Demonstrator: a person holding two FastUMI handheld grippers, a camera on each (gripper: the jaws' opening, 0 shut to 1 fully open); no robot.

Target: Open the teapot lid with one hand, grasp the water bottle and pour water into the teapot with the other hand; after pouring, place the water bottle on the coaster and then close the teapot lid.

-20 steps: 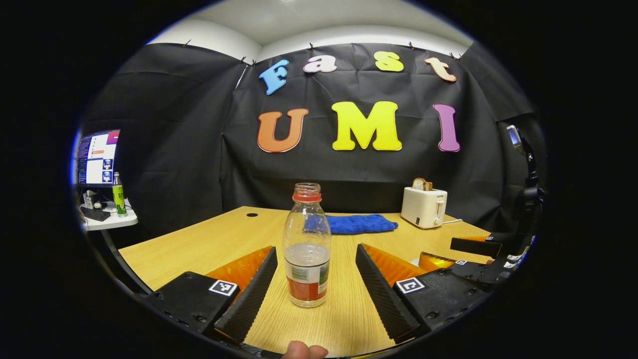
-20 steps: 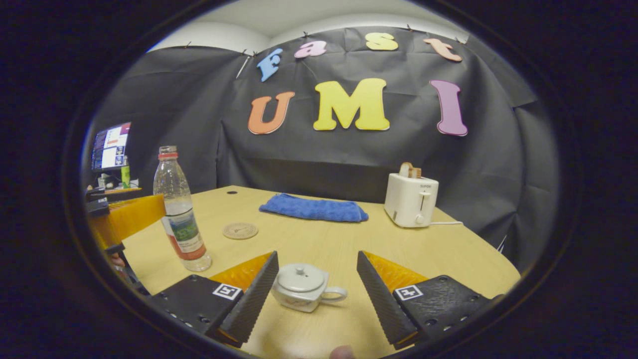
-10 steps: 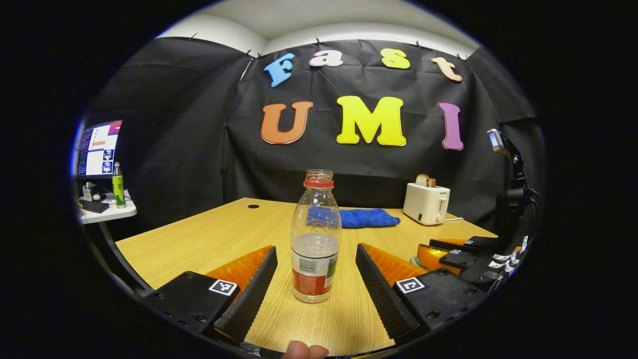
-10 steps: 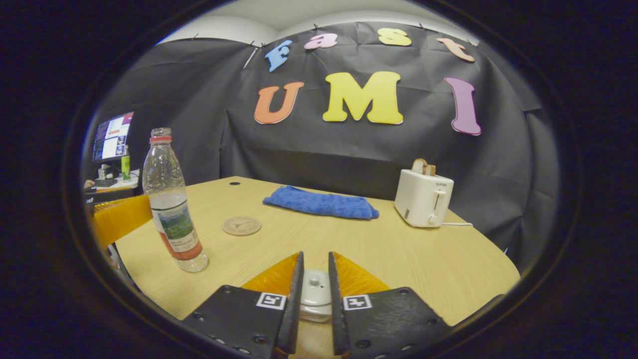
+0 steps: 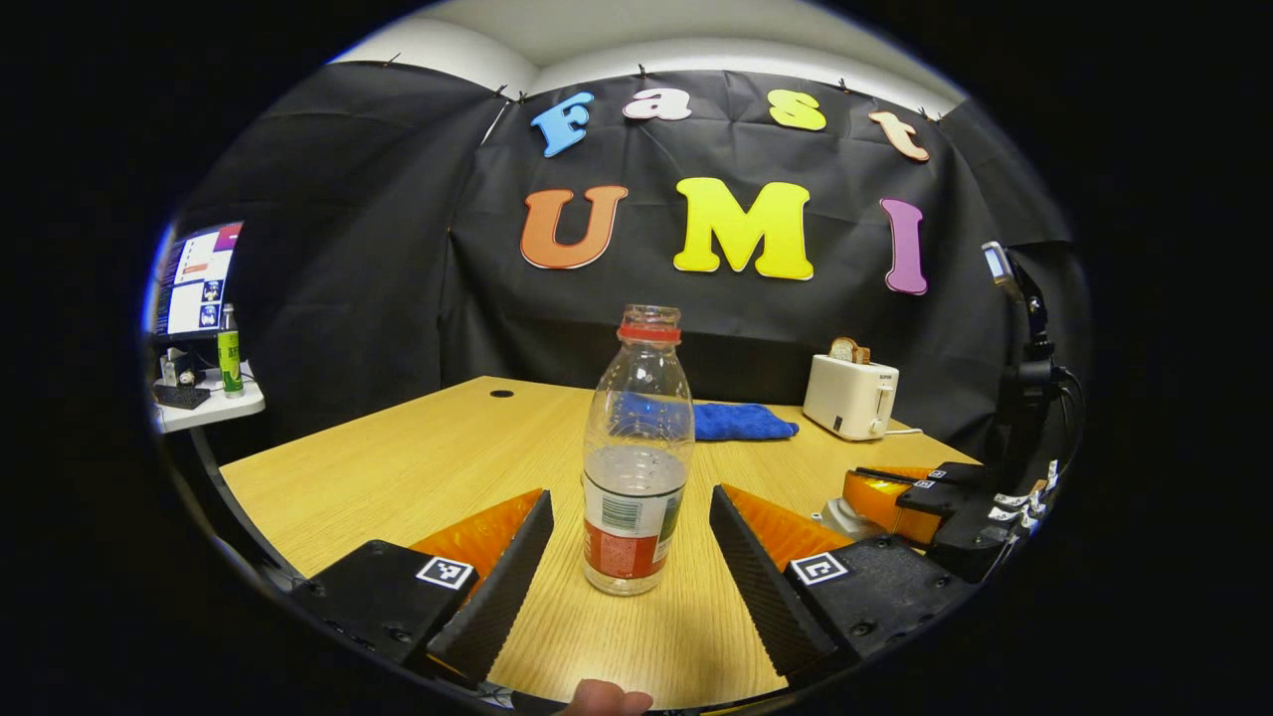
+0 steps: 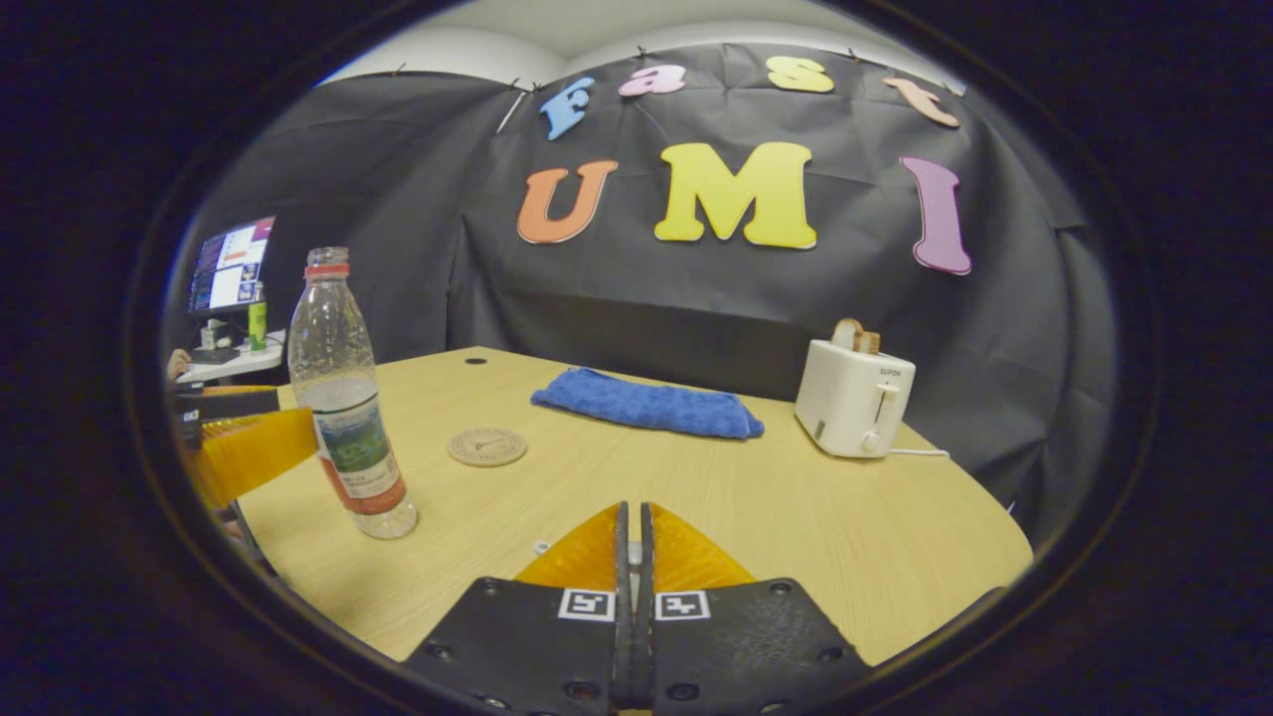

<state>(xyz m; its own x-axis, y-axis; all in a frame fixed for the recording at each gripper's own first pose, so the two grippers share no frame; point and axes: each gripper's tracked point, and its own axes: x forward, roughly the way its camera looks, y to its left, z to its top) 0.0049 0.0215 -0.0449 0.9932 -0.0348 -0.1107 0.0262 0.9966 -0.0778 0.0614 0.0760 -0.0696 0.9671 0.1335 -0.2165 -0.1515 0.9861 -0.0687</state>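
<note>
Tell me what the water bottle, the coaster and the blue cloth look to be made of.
Water bottle: clear thin plastic, see-through with glossy highlights, printed wrap label.
Coaster: probably wood or cork, a matte tan disc with faint markings.
Blue cloth: soft, fuzzy fabric, likely terry or microfibre, lying folded and limp.

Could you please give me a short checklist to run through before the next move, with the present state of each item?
1. Right gripper closed on the teapot lid's knob: cannot tell; the fingers are nearly together, with only a pale sliver visible between them.
2. Left gripper open around the water bottle: ok; a finger stands on each side, neither touching it.
3. Bottle upright on the table, uncapped: ok.
4. Water in the bottle: ok; partly filled.
5. Coaster free to take the bottle later: ok; nothing on it.
6. Pouring path clear of the blue towel and toaster: ok; both sit at the far side.
</note>
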